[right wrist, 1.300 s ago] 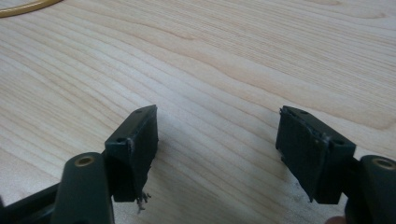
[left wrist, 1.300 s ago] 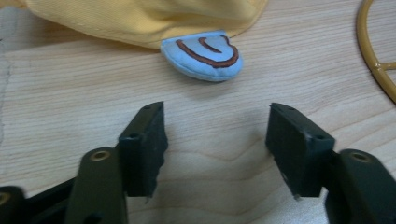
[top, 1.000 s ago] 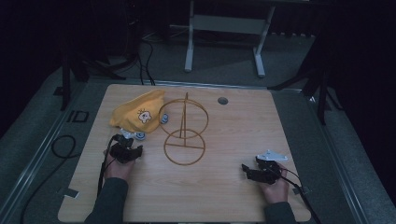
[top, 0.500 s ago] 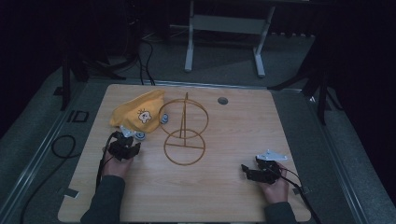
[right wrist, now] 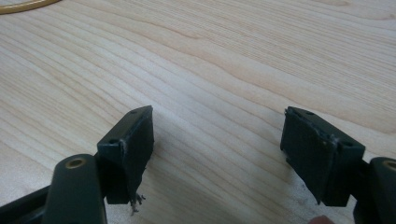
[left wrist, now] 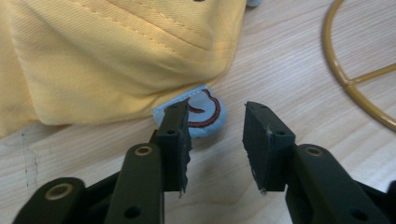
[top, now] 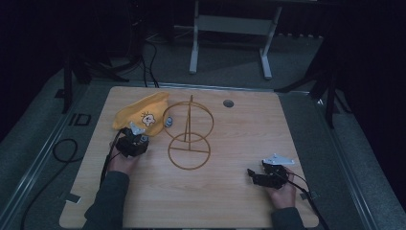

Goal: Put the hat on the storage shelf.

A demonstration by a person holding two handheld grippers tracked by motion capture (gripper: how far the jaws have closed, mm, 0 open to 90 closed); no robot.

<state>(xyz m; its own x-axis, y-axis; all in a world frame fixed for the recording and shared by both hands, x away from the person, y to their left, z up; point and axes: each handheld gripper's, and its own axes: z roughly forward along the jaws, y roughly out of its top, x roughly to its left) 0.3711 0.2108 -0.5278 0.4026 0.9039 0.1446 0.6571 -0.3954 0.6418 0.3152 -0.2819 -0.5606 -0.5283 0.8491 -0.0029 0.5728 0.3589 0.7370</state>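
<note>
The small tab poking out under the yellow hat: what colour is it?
The tab is light blue with a dark red curved line stitched on it, clearest in the left gripper view.

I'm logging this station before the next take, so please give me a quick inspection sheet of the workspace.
Surface: light wooden table, a round dark grommet near its far edge.
Job's things: yellow fabric cap lying flat, pale blue ear tab poking from under it; gold wire stand beside it.
Clutter: nothing seen.
Grippers: left gripper open, aimed at the tab; right gripper open over bare wood.
Cables: black cable looped on the floor at left.
Surroundings: dark room, grey metal frame behind.
</note>
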